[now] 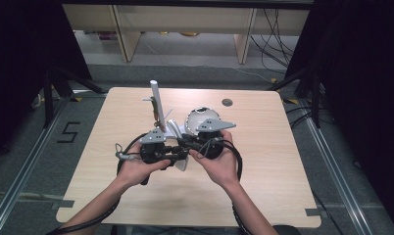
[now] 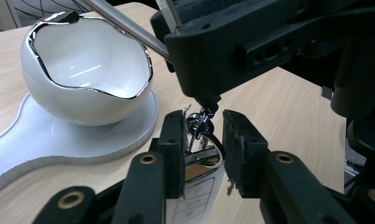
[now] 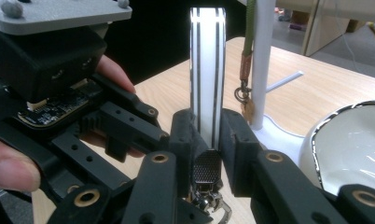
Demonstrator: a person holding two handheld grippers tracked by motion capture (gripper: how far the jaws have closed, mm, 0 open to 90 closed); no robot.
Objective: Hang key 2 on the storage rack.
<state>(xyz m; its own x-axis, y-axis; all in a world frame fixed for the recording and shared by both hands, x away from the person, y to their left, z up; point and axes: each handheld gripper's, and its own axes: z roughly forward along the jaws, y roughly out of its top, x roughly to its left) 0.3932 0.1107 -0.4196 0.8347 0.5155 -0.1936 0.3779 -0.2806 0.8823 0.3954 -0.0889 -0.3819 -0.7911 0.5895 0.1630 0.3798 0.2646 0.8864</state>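
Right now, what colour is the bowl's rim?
Silver, on a white bowl; clearest in the left gripper view.

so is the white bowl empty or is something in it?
Empty: the white bowl shows a bare glossy inside in the left gripper view, sitting upright on its white base.

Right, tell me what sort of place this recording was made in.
Probably a lab or workshop rigged for recording, not a home: a bare wooden table stands on grey floor between black curtains, with metal floor rails, loose cables and a taped numeral 5 on the floor.
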